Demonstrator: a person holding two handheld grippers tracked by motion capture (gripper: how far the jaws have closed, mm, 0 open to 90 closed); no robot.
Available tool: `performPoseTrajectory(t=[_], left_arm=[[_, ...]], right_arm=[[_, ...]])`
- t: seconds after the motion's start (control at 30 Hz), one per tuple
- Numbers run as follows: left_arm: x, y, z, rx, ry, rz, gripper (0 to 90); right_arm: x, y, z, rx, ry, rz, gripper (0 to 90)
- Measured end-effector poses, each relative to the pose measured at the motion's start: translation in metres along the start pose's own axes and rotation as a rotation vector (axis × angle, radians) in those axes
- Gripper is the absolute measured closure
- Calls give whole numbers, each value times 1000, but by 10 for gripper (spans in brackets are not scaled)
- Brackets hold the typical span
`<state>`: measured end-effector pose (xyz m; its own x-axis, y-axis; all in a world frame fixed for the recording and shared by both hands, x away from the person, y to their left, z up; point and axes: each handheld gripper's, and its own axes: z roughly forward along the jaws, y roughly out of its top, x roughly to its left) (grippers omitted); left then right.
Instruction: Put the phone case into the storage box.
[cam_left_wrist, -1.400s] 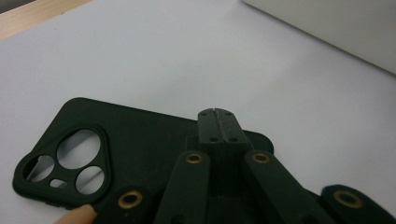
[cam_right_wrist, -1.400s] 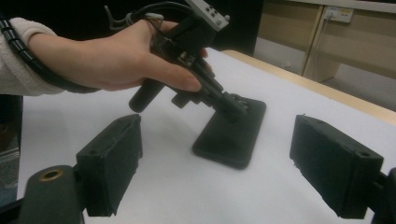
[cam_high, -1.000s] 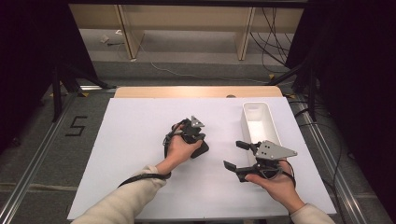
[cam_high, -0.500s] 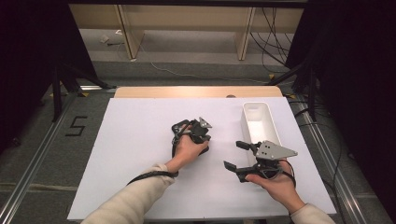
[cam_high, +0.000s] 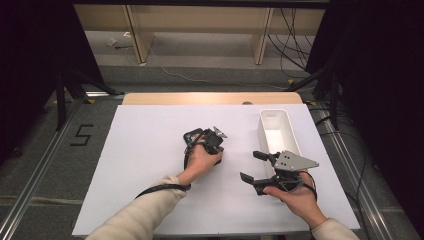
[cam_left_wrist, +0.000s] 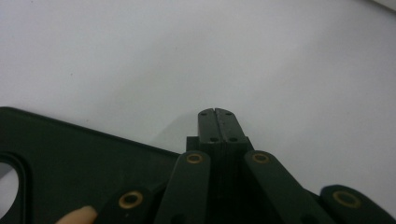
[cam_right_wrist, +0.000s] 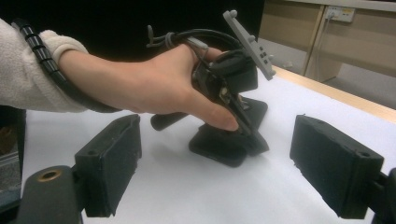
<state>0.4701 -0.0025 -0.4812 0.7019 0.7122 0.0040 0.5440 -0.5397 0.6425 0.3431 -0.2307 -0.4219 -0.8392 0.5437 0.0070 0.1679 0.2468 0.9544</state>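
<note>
On the white table top (cam_high: 150, 165), a hand holds my left gripper (cam_high: 202, 140) near the middle, nose down, its black body resting on the surface. In the left gripper view its jaws (cam_left_wrist: 217, 113) stand pressed together with nothing between them. My right gripper (cam_high: 253, 166) is held low at the front right and points left toward the other hand. Its two black pads (cam_right_wrist: 112, 163) stand wide apart with only bare table between them. The right gripper view looks straight at the left gripper (cam_right_wrist: 233, 93) and the hand around it.
A long white bin (cam_high: 277, 130), with nothing showing inside, stands on the right side of the table, just beyond the right gripper. A wooden strip (cam_high: 210, 98) edges the far side. Dark floor and metal rails (cam_high: 30, 200) surround the table.
The left hand has shifted slightly to the right with its gripper, which stays shut. The right hand and its open gripper have not moved.
</note>
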Motion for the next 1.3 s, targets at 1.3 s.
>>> performPoseTrajectory(t=[1.3], left_arm=[[59, -79, -68, 62, 70, -59, 900]], right_arm=[[-2, 0, -1, -4, -14, 10, 185]])
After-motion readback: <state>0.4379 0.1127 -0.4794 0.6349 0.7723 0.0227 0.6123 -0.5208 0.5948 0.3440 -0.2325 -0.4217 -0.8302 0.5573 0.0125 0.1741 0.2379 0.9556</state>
